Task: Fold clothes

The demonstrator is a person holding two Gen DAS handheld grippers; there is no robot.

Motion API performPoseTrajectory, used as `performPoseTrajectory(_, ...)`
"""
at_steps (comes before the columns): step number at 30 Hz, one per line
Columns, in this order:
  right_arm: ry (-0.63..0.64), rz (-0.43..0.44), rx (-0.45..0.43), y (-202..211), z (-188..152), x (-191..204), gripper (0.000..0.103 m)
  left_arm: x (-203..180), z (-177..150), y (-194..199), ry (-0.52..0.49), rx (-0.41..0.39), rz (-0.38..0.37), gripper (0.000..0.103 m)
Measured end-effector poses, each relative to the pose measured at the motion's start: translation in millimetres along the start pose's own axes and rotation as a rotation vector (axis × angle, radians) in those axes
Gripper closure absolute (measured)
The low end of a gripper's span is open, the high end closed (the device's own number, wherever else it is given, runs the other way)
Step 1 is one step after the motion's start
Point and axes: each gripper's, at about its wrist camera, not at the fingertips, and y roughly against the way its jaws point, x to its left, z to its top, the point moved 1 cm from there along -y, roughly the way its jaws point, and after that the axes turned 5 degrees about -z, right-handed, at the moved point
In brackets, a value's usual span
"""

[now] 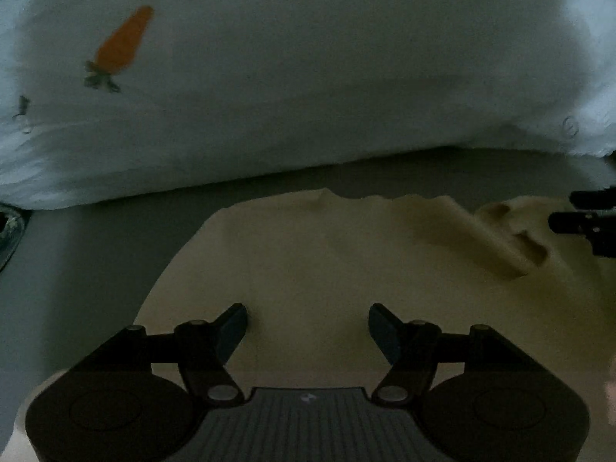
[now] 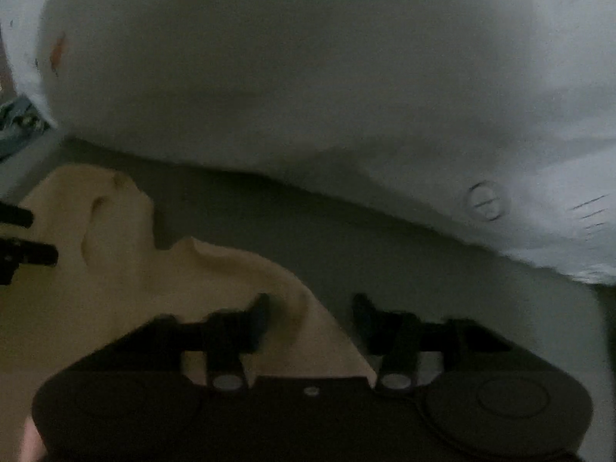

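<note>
A cream garment (image 1: 308,261) lies spread on a grey surface (image 1: 77,269), wrinkled and bunched at its right side (image 1: 508,242). My left gripper (image 1: 308,323) hovers open over the garment's flat middle, nothing between its fingers. In the right wrist view the same cream garment (image 2: 96,288) fills the lower left, its edge curling up near my right gripper (image 2: 312,315), which is open with its left finger over the cloth and its right finger over the grey surface. Each gripper's black fingers show at the other view's edge: the right one (image 1: 589,211), the left one (image 2: 23,238).
A large white cloth with an orange carrot print (image 1: 123,42) hangs or lies bulging behind the garment, filling the upper half of both views (image 2: 308,77). A patterned item (image 2: 19,123) shows at the far left edge. The scene is dim.
</note>
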Motion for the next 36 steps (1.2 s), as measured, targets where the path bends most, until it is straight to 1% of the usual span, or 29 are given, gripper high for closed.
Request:
performPoseTrajectory(1,0.001,0.018,-0.001,-3.3,0.4,-1.7,0.098,1.7,-0.1,-2.7,0.002,-0.01,0.003,0.025)
performPoseTrajectory(2,0.004,-0.002,-0.011,-1.4,1.0,-3.4,0.098,3.7,-0.3,-4.8,0.007,-0.023,0.006,0.022)
performPoseTrajectory(3,0.002,-0.041,-0.034,2.9,0.7,-7.6,0.098,6.3,-0.4,-6.7,0.017,-0.027,0.006,0.02)
performPoseTrajectory(5,-0.009,-0.109,-0.07,10.1,-0.5,-15.8,0.098,12.9,-0.9,-9.2,0.062,-0.031,0.017,0.019)
performPoseTrajectory(7,-0.058,-0.129,-0.067,10.6,-4.0,-23.2,0.098,22.3,-2.3,-12.9,0.123,-0.035,0.019,0.014)
performPoseTrajectory(9,-0.106,-0.149,-0.065,11.1,-7.6,-30.6,0.095,31.1,-5.0,-16.7,0.182,-0.046,0.016,0.012)
performPoseTrajectory(10,-0.13,-0.159,-0.064,11.3,-9.4,-34.3,0.093,31.4,-5.6,-18.1,0.177,-0.051,0.024,0.009)
performPoseTrajectory(11,-0.155,-0.169,-0.062,11.6,-11.2,-38.0,0.081,30.7,-6.2,-18.8,0.168,-0.052,0.027,0.008)
performPoseTrajectory(12,-0.179,-0.179,-0.061,11.8,-13.0,-41.7,0.074,30.7,-6.1,-19.7,0.169,-0.05,0.029,0.008)
performPoseTrajectory(13,-0.203,-0.189,-0.06,12.0,-14.8,-45.4,0.061,31.1,-5.4,-19.6,0.178,-0.042,0.03,0.009)
performPoseTrajectory(14,-0.228,-0.195,-0.068,16.6,-16.6,-48.7,0.051,31.9,-4.7,-17.6,0.187,-0.033,0.035,0.009)
performPoseTrajectory(15,-0.259,-0.194,-0.092,30.1,-19.3,-52.4,0.047,30.9,-4.0,-14.1,0.19,-0.027,0.043,0.009)
performPoseTrajectory(17,-0.346,-0.197,-0.138,64.6,-29.5,-63.3,0.031,26.7,-3.4,-4.1,0.19,-0.028,0.053,0.009)
performPoseTrajectory(20,-0.442,-0.296,-0.176,117.9,-59.4,-77.8,0.027,8.0,-3.8,13.5,0.165,-0.049,0.02,0.009)
performPoseTrajectory(22,-0.499,-0.369,-0.167,151.7,-88.5,-90.0,0.025,-8.7,-7.4,24.5,0.151,-0.048,-0.016,0.009)
performPoseTrajectory(24,-0.541,-0.458,-0.128,181.0,-121.2,-98.0,0.025,-29.2,-11.8,29.2,0.135,-0.031,-0.051,0.009)
performPoseTrajectory(27,-0.599,-0.602,-0.057,217.4,-172.8,-107.8,0.025,-65.3,-21.8,31.5,0.112,0.022,-0.105,0.009)
performPoseTrajectory(29,-0.646,-0.686,-0.017,242.0,-205.9,-115.9,0.025,-90.2,-29.9,34.7,0.09,0.048,-0.153,0.009)
performPoseTrajectory(31,-0.689,-0.756,0.014,257.3,-230.9,-126.5,0.024,-112.7,-37.0,35.3,0.052,0.075,-0.179,0.009)
performPoseTrajectory(32,-0.715,-0.783,0.026,263.0,-242.5,-132.3,0.023,-125.4,-41.7,35.2,0.024,0.09,-0.186,0.009)
performPoseTrajectory(33,-0.751,-0.791,0.027,266.4,-253.3,-138.0,0.023,-135.3,-47.5,37.4,-0.007,0.105,-0.19,0.009)
performPoseTrajectory(34,-0.792,-0.784,0.023,268.1,-262.9,-143.7,0.023,-143.2,-52.8,38.9,-0.038,0.099,-0.176,0.004)
performPoseTrajectory(36,-0.867,-0.739,0.025,264.7,-278.3,-153.8,0.023,-158.4,-62.8,41.3,-0.099,0.077,-0.139,0.0)
